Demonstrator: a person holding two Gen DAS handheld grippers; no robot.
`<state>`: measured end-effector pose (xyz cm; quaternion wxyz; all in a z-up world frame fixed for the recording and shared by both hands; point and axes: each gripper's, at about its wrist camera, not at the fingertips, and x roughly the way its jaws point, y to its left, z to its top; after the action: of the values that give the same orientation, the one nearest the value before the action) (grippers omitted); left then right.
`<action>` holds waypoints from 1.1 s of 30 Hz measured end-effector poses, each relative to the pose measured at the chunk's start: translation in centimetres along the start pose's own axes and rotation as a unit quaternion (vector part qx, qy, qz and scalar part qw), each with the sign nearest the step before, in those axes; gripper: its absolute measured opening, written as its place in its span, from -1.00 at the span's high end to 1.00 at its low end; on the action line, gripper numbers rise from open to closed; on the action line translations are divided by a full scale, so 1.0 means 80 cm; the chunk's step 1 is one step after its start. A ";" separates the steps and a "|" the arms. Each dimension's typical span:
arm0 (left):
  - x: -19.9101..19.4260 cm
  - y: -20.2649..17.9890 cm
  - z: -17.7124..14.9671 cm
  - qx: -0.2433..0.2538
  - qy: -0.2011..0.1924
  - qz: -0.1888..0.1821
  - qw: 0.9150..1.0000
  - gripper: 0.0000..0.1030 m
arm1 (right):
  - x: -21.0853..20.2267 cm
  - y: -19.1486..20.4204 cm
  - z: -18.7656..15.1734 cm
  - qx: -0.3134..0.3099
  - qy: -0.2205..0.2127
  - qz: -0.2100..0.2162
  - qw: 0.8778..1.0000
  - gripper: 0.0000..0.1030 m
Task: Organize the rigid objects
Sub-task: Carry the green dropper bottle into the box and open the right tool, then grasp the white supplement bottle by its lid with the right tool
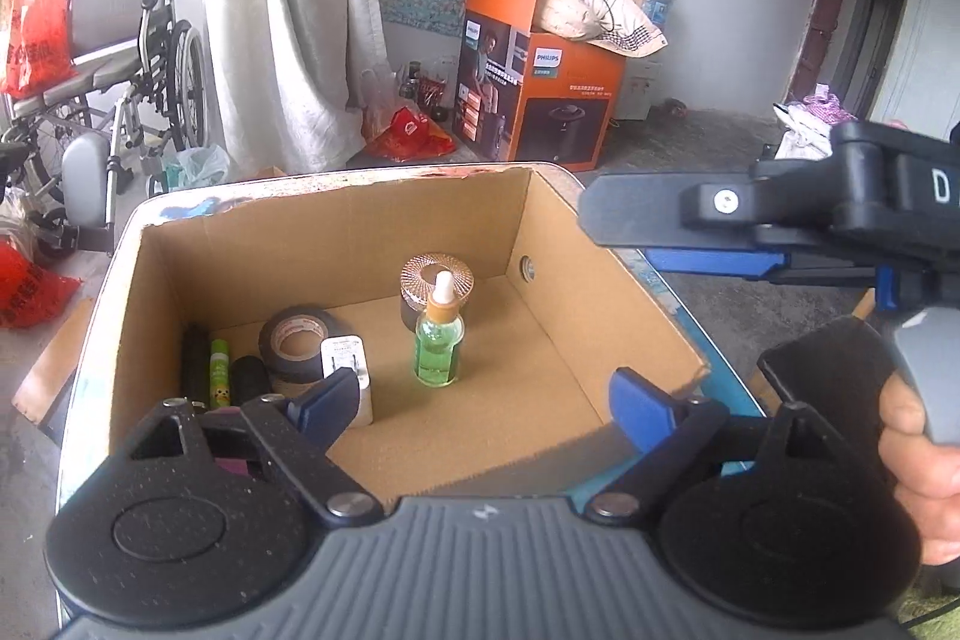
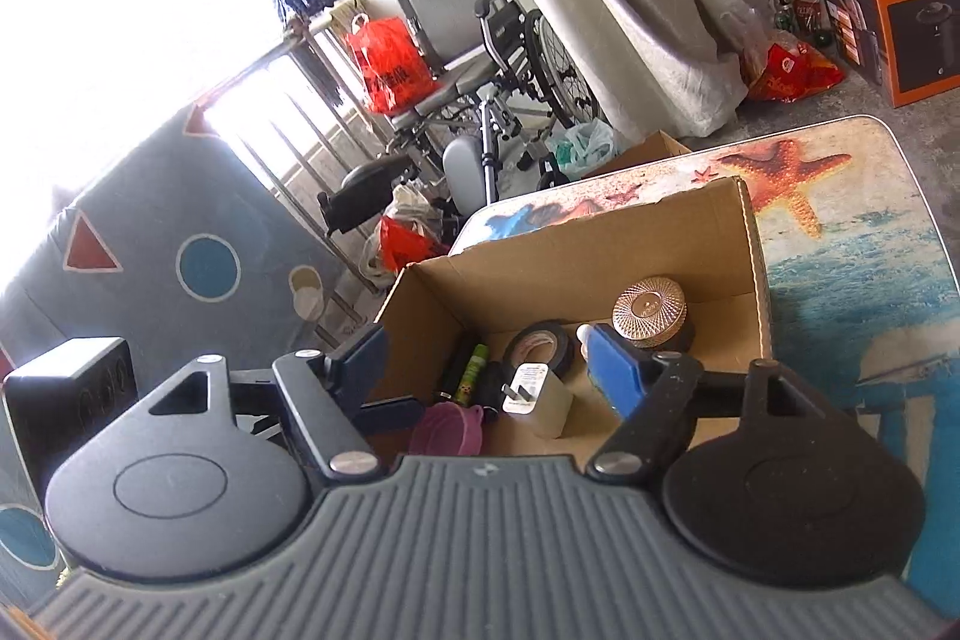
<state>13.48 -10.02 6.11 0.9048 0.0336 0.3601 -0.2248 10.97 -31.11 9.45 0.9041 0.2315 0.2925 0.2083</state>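
Glass dropper bottle (image 1: 437, 334) stands upright in the cardboard box (image 1: 558, 244) on the table (image 2: 840, 244), light, slick and breakable, best gripped at its body, while left claw (image 1: 486, 400) and right claw (image 2: 489, 370) hang spread and empty

One open brown cardboard box (image 1: 558, 244) is seen on one table with a starfish-printed cover (image 2: 840, 244). Inside the box are counted: one green glass dropper bottle (image 1: 436, 340), one round jar with a ribbed copper-coloured lid (image 1: 423, 289), one roll of black tape (image 1: 297, 337), one white plug charger (image 1: 348, 370), one slim green tube (image 1: 219, 370), two black cylinders (image 1: 193, 364) and one purple soft object (image 2: 447, 427). Two two-finger grippers are in view, the left gripper (image 1: 486, 397) and the right gripper (image 2: 489, 370).
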 end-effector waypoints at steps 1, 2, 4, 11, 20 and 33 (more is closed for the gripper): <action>-0.015 -0.004 -0.011 0.009 -0.006 -0.002 1.000 -0.84 | -0.014 0.003 -0.012 0.002 -0.009 -0.002 1.000 -0.55; -0.027 -0.006 -0.019 0.013 -0.013 -0.004 1.000 -0.86 | -0.029 0.005 -0.026 0.006 -0.017 -0.003 1.000 -0.56; -0.047 -0.006 -0.034 0.011 -0.021 -0.013 1.000 -0.90 | -0.046 0.007 -0.047 0.018 -0.022 -0.002 1.000 -0.56; -0.088 0.007 -0.081 -0.003 -0.037 0.012 0.999 -0.92 | -0.066 0.021 -0.108 0.041 -0.012 0.004 0.999 -0.56; -0.105 0.041 -0.114 -0.034 -0.044 0.047 0.997 -0.92 | -0.028 0.044 -0.129 0.047 0.029 0.027 0.998 -0.56; -0.069 0.067 -0.133 -0.021 -0.037 0.104 0.994 -0.92 | 0.034 0.072 -0.127 0.045 0.078 0.052 0.995 -0.56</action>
<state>5.49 -0.75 1.38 0.9365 0.0435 0.3254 -0.1233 5.25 -22.10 4.05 0.8552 0.2701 0.3587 0.2589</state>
